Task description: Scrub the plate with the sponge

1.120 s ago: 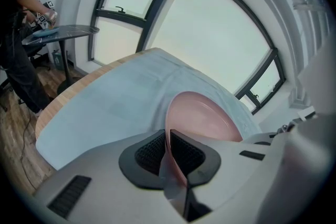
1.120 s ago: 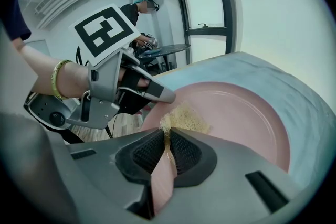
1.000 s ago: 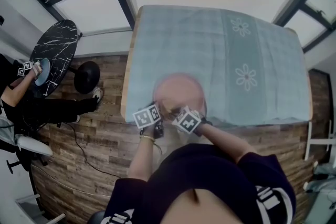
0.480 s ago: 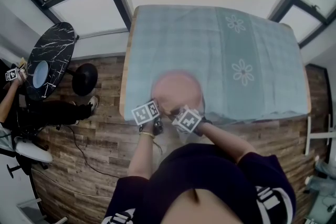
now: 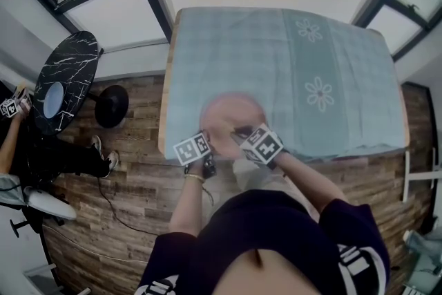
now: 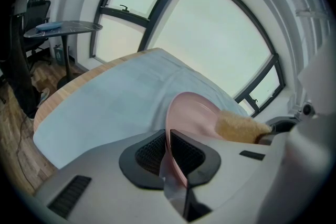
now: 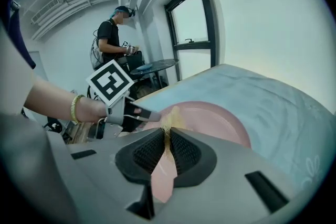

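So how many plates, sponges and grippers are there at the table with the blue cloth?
1 pink plate
1 sponge
2 grippers: left gripper, right gripper
Total: 4

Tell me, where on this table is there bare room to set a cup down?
The tablecloth lies bare beyond the pink plate up to the far edge, and rightward across the flower stripe. The near left edge is crowded: the left gripper grips the plate's rim, and the right gripper holds the sponge on it.
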